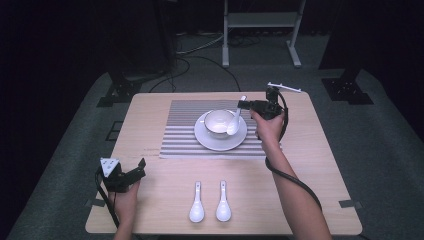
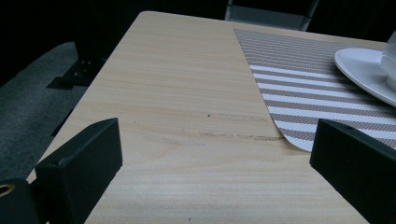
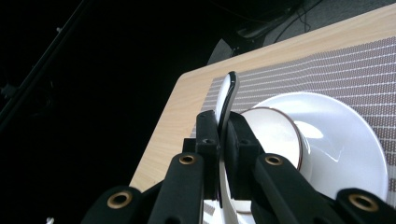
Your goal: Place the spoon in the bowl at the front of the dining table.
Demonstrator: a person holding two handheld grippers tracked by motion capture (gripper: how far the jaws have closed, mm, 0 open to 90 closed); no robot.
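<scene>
While the right tongs are clamping the handle of a white spoon, the spoon's scoop is hanging over the rim of the bowl, which is sitting on a white plate at the middle of the striped placemat. From the high view it is hard to make out whether the scoop is touching the bowl or hovering just above it. In the right gripper view the spoon is showing edge-on, its handle pinched between the two black jaws of the right tongs and its tip rising above them; the scoop end is dropping out of sight below, behind the jaw arms. That view is also cutting off the near side of the plate and hiding part of the bowl behind the jaws.

Nearer the person, two more white spoons are lying side by side on the bare table, handles pointing toward the placemat, well apart from the plate.

At the table's near left corner, the left tongs are resting in the person's left hand with the jaws standing wide apart and holding nothing. The left gripper view is confirming this: bare wood is lying between its two jaws, the left tongs, with a corner of the placemat and an edge of the plate cut off at the right.
</scene>
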